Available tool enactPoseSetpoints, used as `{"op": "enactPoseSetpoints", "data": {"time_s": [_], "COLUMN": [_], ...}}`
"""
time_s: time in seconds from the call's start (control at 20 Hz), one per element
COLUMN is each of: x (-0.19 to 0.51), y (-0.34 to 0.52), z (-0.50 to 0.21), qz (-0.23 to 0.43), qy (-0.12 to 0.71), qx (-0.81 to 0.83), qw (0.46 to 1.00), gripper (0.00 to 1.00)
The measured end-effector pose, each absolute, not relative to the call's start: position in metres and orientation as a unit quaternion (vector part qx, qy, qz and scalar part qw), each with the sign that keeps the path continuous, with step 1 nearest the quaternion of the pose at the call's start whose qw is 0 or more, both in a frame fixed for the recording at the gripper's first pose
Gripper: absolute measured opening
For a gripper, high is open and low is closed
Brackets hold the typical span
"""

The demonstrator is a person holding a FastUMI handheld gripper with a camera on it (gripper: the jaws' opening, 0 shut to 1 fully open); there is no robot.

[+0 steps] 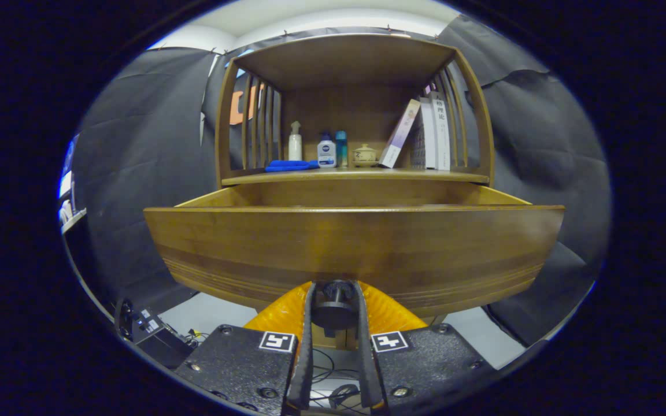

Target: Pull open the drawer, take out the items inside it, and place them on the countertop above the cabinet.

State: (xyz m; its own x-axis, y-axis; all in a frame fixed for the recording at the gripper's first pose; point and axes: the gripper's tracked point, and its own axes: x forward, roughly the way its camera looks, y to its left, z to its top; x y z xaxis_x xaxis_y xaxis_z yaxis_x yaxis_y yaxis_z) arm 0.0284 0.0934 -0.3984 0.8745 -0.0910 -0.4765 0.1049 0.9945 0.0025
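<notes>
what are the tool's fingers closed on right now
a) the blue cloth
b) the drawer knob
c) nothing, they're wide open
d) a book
b: the tool has both fingers pressed on the dark round drawer knob, at the front of the pulled-out drawer.

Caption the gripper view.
Hand-held gripper shut on dark round knob, wooden drawer pulled open.

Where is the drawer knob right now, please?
In the gripper view the knob sits between the fingers of the hand-held gripper, which press on it from both sides, at the bottom centre of the pulled-out drawer front.
</notes>
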Motion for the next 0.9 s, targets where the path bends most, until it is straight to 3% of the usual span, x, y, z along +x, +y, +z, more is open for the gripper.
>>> {"op": "enactPoseSetpoints", "data": {"time_s": [0.1,0.65,0.9], "x": [0.028,0.052,0.093], "y": [0.093,0.087,0.078], "z": [-0.4,-0.286,-0.291], "qz": [-0.044,0.013,0.03], "qy": [0.268,0.262,0.322], "qx": [0.029,0.048,0.015], "qw": [0.962,0.964,0.946], "gripper": [0.35,0.73,0.75]}}
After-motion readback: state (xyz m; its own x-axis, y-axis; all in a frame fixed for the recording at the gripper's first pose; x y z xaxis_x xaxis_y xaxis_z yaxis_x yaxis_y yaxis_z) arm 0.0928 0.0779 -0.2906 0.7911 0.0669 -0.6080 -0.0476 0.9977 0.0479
